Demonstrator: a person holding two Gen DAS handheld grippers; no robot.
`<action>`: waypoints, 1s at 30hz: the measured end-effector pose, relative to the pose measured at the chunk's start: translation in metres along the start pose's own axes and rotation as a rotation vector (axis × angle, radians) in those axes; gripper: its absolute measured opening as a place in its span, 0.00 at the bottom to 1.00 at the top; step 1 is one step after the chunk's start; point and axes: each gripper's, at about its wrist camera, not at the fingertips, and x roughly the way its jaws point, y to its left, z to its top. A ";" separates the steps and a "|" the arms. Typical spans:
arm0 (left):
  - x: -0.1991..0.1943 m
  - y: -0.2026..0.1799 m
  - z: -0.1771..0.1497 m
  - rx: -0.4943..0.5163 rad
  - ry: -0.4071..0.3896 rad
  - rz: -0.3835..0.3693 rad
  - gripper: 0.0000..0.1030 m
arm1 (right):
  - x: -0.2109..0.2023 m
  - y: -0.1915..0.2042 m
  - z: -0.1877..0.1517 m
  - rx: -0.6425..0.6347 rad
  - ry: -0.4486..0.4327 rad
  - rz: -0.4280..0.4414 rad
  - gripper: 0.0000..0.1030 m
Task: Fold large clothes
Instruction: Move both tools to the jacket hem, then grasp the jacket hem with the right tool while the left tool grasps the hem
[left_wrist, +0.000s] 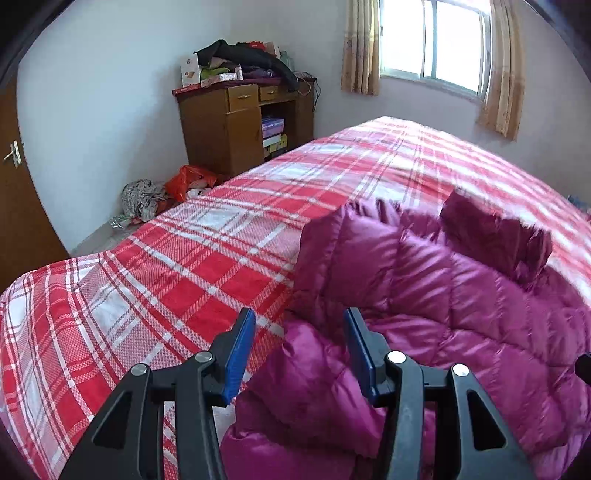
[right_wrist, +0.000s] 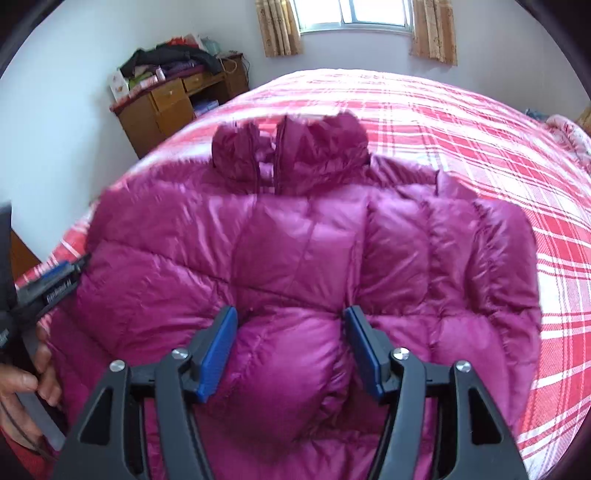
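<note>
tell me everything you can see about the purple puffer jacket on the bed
The puffer jacket is magenta-purple, shiny and quilted into puffy panels, like down-filled nylon. It lies spread on the red plaid bedspread, stand-up collar toward the window, its zipper parted there. Both sleeves look folded in over the body. A bulge near its hem sits between the right gripper fingers; the left gripper is at its left edge.

We see our right gripper (right_wrist: 290, 345) clamping a puffed fold of the jacket (right_wrist: 295, 236), spread mid-bed (right_wrist: 480, 122), collar toward the far edge; left gripper (right_wrist: 55, 280) at its left side.
</note>
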 end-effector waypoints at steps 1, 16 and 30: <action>-0.006 -0.001 0.009 -0.017 -0.023 -0.012 0.50 | -0.011 -0.006 0.011 0.024 -0.031 0.019 0.67; 0.047 -0.037 0.004 -0.031 -0.012 0.001 0.53 | 0.075 -0.057 0.168 0.421 0.160 0.009 0.76; 0.055 -0.035 0.003 -0.038 0.023 -0.009 0.56 | 0.085 -0.066 0.146 0.407 0.263 -0.006 0.28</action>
